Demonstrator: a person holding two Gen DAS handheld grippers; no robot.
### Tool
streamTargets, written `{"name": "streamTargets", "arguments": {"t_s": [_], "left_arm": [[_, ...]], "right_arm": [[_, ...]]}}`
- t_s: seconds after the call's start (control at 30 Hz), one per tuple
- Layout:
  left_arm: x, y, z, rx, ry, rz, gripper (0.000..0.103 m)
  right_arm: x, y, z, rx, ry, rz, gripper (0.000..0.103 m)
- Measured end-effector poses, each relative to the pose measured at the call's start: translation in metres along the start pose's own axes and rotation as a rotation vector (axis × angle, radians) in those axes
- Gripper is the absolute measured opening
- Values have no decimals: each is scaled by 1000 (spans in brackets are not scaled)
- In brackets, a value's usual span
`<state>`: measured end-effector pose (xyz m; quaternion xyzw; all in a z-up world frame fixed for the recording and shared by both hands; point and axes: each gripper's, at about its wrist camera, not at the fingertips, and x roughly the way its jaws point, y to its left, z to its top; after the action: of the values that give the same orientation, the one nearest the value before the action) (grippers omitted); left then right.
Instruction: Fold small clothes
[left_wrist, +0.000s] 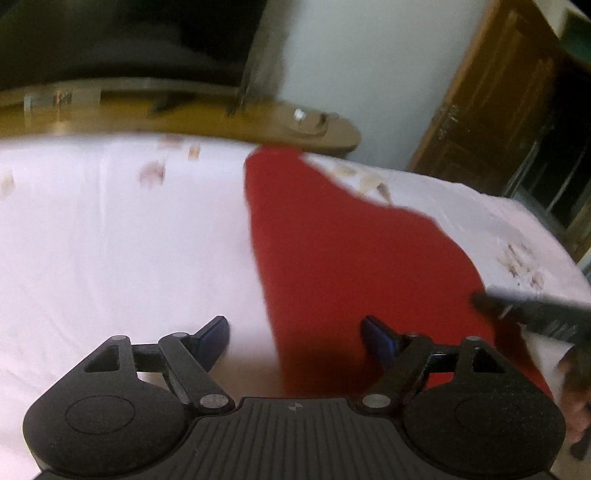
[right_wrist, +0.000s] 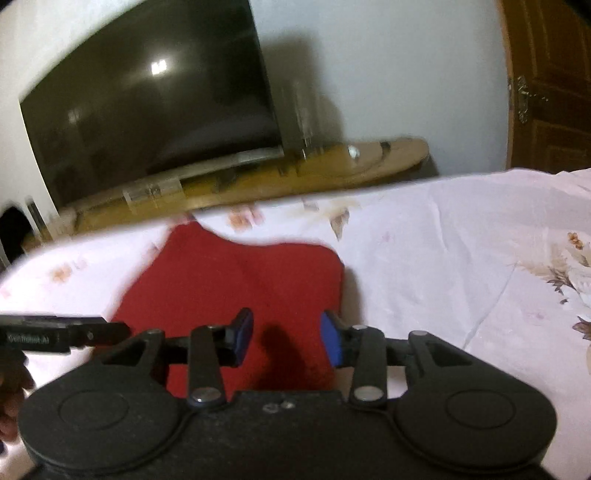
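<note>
A small red garment (left_wrist: 354, 258) lies flat on a white floral bed sheet (left_wrist: 110, 240). My left gripper (left_wrist: 295, 339) is open and empty, hovering over the garment's near left edge, one blue pad over the sheet and the other over the cloth. In the right wrist view the red garment (right_wrist: 236, 280) lies just ahead. My right gripper (right_wrist: 286, 339) is open and empty above its near edge. The right gripper shows at the right edge of the left wrist view (left_wrist: 532, 310), and the left gripper at the left edge of the right wrist view (right_wrist: 62, 334).
A dark television (right_wrist: 147, 99) stands on a wooden stand (right_wrist: 258, 181) beyond the bed's far edge. A brown wooden door (left_wrist: 498, 103) is at the right. The white sheet (right_wrist: 461, 258) extends wide to the right of the garment.
</note>
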<state>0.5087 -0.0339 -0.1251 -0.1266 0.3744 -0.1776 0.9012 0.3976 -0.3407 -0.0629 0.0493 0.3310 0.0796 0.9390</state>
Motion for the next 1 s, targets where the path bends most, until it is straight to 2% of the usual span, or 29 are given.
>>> {"name": "streamTargets", "arguments": {"t_s": [0.03,0.2,0.33,0.47,0.5,0.53,0.57,0.6,0.7,0.87,1.0], "left_arm": [[1,4,-2,-21,-9,-12,86],[3,-4,-1,10,-6,7,87],[-1,-6,0,26,-1,21,88],[-2,-6,-1,30,-8,25,88],[-2,-6,-2,25,-9,25,89],[-1,-7,-2,23,-8,26,89],[-2,-8,-1,27,-9,30,89],[-2,-8,-1,29,-8,30,89],[-2,-7,-1,28,-5,24,89],[-4,-7,2,26,3,36,89],[-20,-17,6,88,-26,69,89]], "right_arm": [[18,-1,-5,-23,78,-43,39],[19,-18,-11,25,62,-10,49],[16,-17,-6,11,66,-5,49],[-3,-16,1,20,-16,6,48],[0,-16,1,29,-11,11,48],[10,-16,-3,22,39,-8,48],[21,-16,-7,12,81,-22,52],[23,-20,-11,36,63,-16,59],[24,-34,-12,123,79,2,65],[16,-38,-8,126,75,18,66],[-1,-52,-6,224,39,103,62]]}}
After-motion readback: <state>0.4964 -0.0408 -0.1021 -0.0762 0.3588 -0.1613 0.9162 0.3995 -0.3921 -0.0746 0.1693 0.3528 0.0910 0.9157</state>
